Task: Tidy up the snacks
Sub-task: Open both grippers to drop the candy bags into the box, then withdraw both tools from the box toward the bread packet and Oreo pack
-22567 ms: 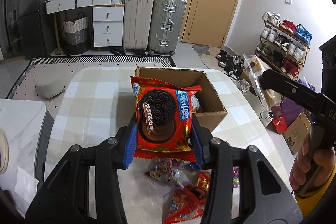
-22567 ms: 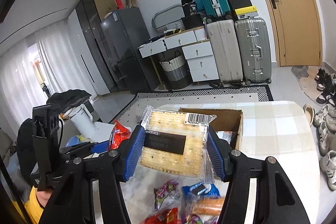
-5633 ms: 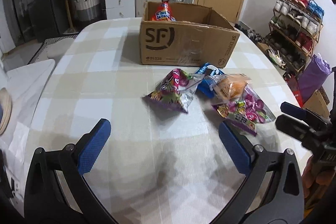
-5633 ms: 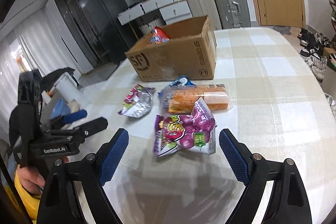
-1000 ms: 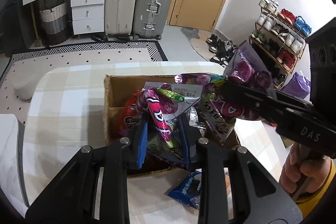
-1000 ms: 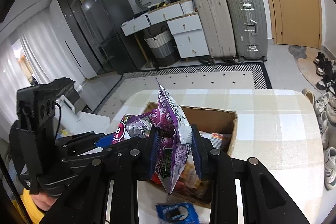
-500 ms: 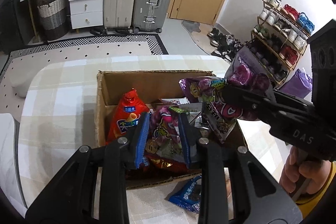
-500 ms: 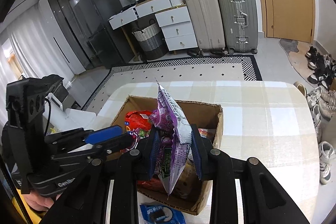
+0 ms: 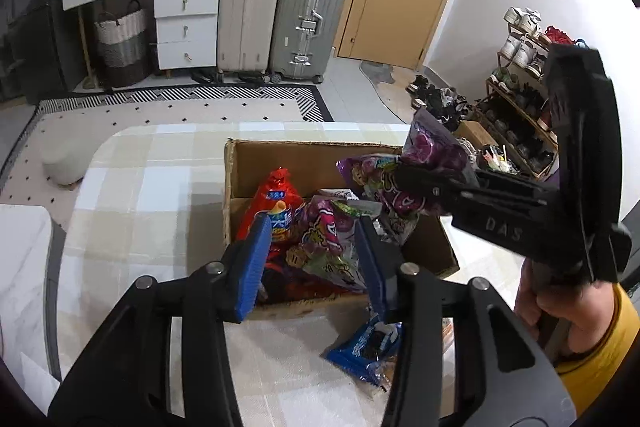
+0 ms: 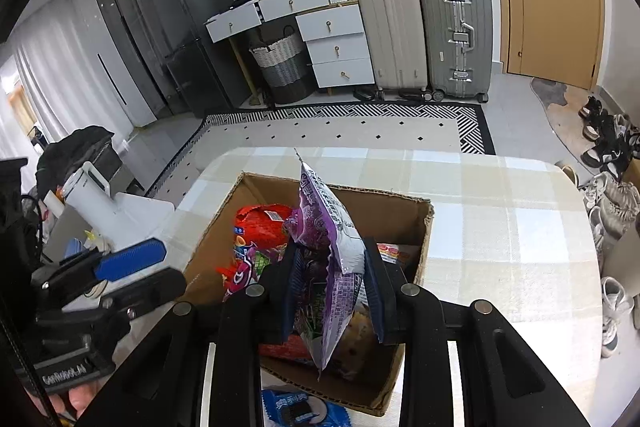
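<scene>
An open cardboard box [image 9: 304, 157] stands on the checked table and holds several snack packs, among them a red pack [image 9: 274, 199] and a purple-green pack [image 9: 326, 239]. My left gripper [image 9: 312, 259] is open over the box's near wall, the purple-green pack lying loose between its blue pads. My right gripper [image 10: 332, 291] is shut on a purple snack bag [image 10: 326, 251] and holds it above the box [image 10: 400, 211]; it also shows in the left wrist view [image 9: 400, 187]. A blue cookie pack [image 9: 366, 347] lies on the table in front of the box.
The checked table [image 10: 500, 227] stretches to the right of the box and ends at a rounded edge. A white side table [image 10: 132, 211] with a kettle stands to the left. Suitcases [image 9: 280, 15], drawers and a shoe rack [image 9: 520, 99] stand beyond.
My left gripper has opened and let the purple-green pack go into the box. My right gripper has moved further over the box with the purple bag still held.
</scene>
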A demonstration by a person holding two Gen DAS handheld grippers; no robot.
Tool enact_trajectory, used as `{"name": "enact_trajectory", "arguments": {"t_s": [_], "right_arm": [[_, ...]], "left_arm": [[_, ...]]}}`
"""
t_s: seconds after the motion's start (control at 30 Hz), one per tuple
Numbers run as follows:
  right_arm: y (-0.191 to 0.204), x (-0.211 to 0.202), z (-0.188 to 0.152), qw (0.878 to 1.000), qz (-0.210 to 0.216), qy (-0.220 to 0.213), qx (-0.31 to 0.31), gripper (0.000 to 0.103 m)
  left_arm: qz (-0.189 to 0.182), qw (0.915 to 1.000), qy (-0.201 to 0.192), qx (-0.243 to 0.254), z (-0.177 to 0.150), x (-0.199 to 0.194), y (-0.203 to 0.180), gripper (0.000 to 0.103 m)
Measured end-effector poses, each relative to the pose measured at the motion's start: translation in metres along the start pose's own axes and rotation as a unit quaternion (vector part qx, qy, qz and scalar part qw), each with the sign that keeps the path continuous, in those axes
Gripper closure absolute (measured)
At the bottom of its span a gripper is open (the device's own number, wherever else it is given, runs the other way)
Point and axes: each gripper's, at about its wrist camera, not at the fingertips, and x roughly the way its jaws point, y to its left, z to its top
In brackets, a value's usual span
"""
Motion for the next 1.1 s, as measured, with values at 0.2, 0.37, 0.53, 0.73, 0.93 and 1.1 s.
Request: {"name": "enact_trajectory", "arguments": {"t_s": [0.2, 0.37, 0.53, 0.73, 0.93, 1.1], "right_arm": [[0.008, -0.002, 0.004, 1.0, -0.009, -0.002, -0.01, 0.067], [0.012, -0.018, 0.006, 1.0, 0.0, -0.024, -0.014, 0.063], [0.022, -0.052, 0.004, 0.998, 0.008, -0.055, -0.015, 0.062], [0.034, -0.113, -0.012, 0.994, 0.023, -0.104, -0.011, 0.054], [0.053, -0.178, -0.05, 0.988, 0.041, -0.146, -0.021, 0.027], [0.064, -0.226, -0.093, 0.98, 0.059, -0.186, -0.02, 0.018]], "left_arm": [[-0.005, 1.0, 0.004, -0.008, -0.011, -0.017, 0.002, 0.062], [-0.007, 0.9998, 0.0, -0.017, -0.02, -0.033, 0.004, 0.05], [-0.007, 0.9996, -0.003, -0.025, -0.034, -0.054, 0.006, 0.047], [-0.001, 0.9996, -0.011, -0.026, -0.058, -0.082, -0.003, 0.039], [0.016, 0.9992, -0.03, -0.021, -0.086, -0.119, -0.015, 0.025], [0.044, 0.9978, -0.05, -0.005, -0.1, -0.157, -0.028, 0.021]]}}
